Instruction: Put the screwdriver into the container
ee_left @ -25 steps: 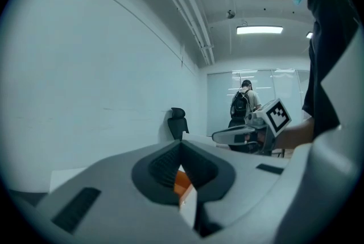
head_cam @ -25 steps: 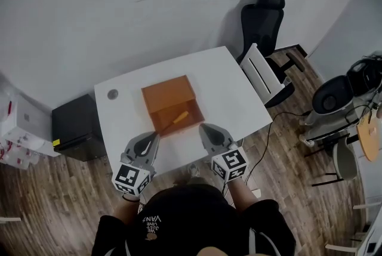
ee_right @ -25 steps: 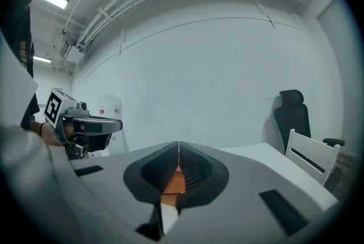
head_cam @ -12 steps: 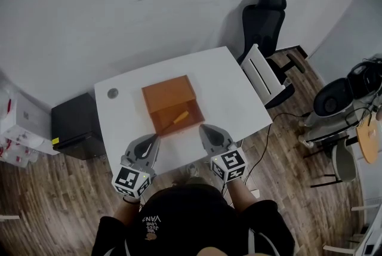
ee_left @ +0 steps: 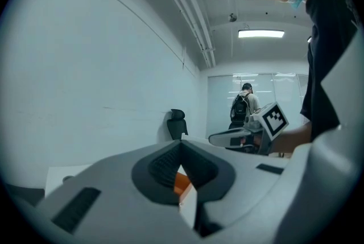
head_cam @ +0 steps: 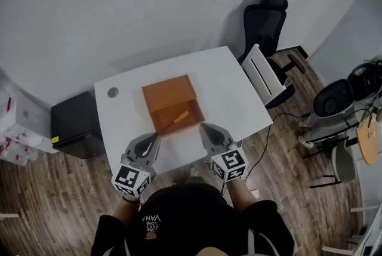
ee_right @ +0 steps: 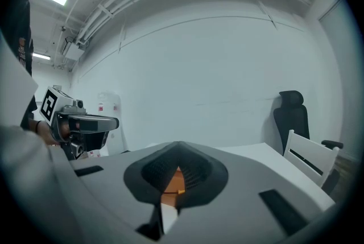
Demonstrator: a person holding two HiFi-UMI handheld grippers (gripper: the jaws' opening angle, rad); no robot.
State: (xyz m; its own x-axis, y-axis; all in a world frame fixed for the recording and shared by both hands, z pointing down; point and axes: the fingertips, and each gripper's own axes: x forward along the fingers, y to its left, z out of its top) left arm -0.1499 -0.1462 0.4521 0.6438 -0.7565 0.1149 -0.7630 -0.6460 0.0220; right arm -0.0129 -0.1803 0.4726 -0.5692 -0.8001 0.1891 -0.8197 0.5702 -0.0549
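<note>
Orange-handled screwdriver (head_cam: 179, 117) lies at the near end of the open orange rectangular container (head_cam: 169, 93), handle toward 1 o'clock and dark shaft running to 7 o'clock at the box's near-left corner. Can't tell if the shaft end sits on the rim or inside it. Container is about mid-way on the white rectangular surface (head_cam: 236, 91). Left tongs (head_cam: 157, 136) are at 7 o'clock of the container, tip just beside the shaft end, contact unclear. Their jaws are closed together with nothing gripped. Right tongs (head_cam: 202, 125) are at 5 o'clock, just off the near-right corner and apart from the screwdriver, jaws likewise together and empty. Each tongs view shows the pads meeting at the tip, with only a sliver of orange box behind. Small grey round disc (head_cam: 113, 93) is on the surface at 9 o'clock of the container. Black office chair (head_cam: 266, 13) and white slatted chair (head_cam: 262, 74) stand off the surface at 2 o'clock. Black cabinet (head_cam: 74, 126) sits on the wood floor at 8 o'clock
</note>
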